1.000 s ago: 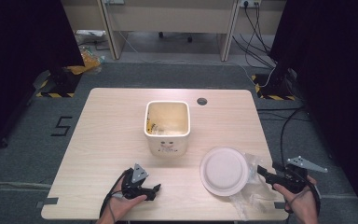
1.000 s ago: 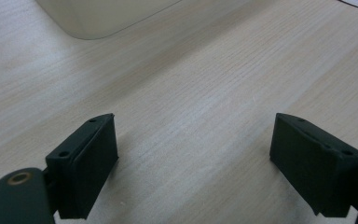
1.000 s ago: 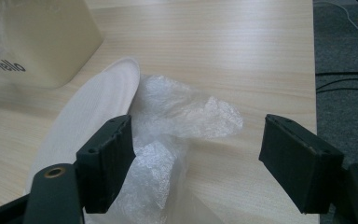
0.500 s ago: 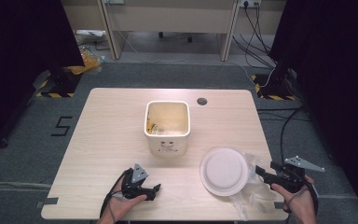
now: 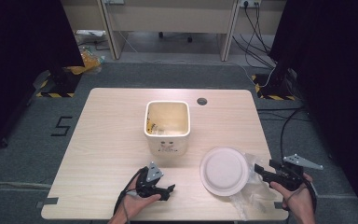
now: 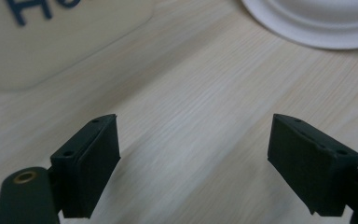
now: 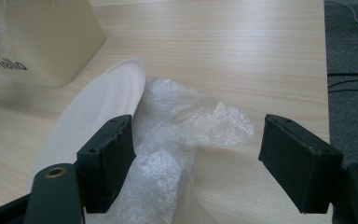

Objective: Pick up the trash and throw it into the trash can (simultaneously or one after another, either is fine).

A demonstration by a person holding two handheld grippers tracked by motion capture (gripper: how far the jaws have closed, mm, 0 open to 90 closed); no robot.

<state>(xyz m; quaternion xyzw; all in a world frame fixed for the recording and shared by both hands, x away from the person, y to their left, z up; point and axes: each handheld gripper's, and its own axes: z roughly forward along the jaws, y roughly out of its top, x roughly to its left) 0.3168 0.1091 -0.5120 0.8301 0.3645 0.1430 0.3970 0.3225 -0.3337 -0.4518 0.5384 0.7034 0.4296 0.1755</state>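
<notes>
A: Cream bin [image 5: 167,126] mid-desk. White paper plate [image 5: 224,171] near the front right corner, half over crumpled bubble wrap [image 7: 186,121]. Light, soft, springy stuff, probably slippery; best pinched at the bunched fold.

B: Right gripper [image 7: 196,163] spread wide, straddling the wrap, clamping nothing. Left gripper [image 6: 193,163] by the front edge, gaping too, empty above bare wood.

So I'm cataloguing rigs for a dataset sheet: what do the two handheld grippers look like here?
Both are black. The left gripper carries a grey three-cornered plate on top and trails a black cable past the wrist. The right gripper has the same grey plate and a black strap or cable around the wrist. In the gripper views, each jaw ends in a thick, black, rectangular pad with small holes; brass-coloured rings sit at the jaw bases.
</notes>
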